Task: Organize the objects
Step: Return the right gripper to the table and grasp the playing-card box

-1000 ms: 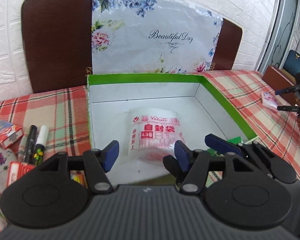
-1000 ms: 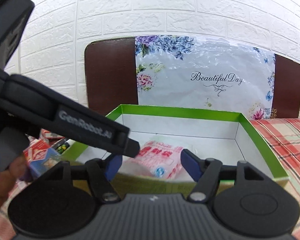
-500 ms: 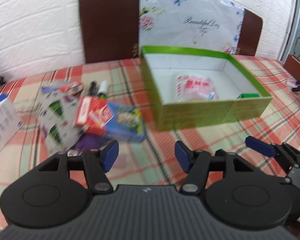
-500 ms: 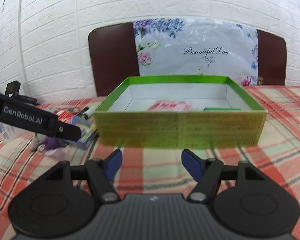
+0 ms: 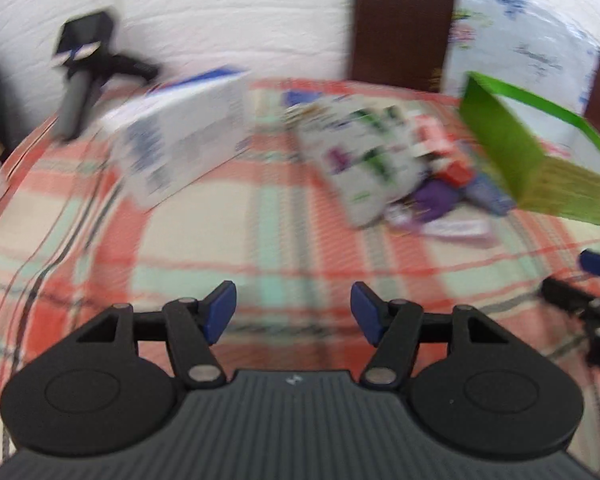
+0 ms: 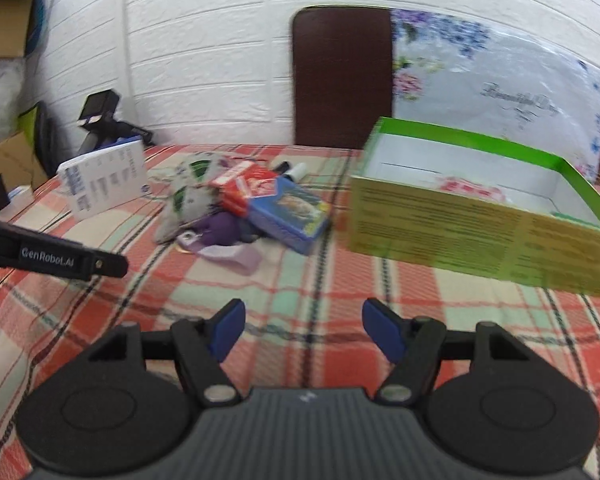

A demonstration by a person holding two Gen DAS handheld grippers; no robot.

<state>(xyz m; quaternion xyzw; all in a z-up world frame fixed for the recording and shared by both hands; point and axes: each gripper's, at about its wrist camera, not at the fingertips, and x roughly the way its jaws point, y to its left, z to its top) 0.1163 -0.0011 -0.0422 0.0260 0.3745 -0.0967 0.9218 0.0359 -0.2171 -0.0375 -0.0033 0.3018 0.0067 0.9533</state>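
Observation:
A green box (image 6: pixel 479 232) with a white inside stands on the plaid tablecloth, holding a red-printed plastic bag (image 6: pixel 469 192). The same green box (image 5: pixel 539 176) shows at the right edge of the blurred left wrist view. Left of it lies a pile: a blue box (image 6: pixel 290 210), a red carton (image 6: pixel 248 186), a purple item (image 6: pixel 220 226), a patterned pouch (image 6: pixel 192 196) and markers (image 6: pixel 294 170). A white box (image 5: pixel 180 140) with blue print lies further left. My left gripper (image 5: pixel 294 312) is open over bare cloth. My right gripper (image 6: pixel 303 328) is open too, nothing between its fingers.
A dark chair back (image 6: pixel 341 76) and a floral bag (image 6: pixel 499 92) stand against the white brick wall. A black device (image 5: pixel 84 68) sits at the far left corner. Cardboard boxes (image 6: pixel 4 20) are stacked at the left. Open cloth lies before both grippers.
Both grippers have pulled back from the green box and swung left; the pile and the white box now fill the left wrist view. The jaws keep the same width.

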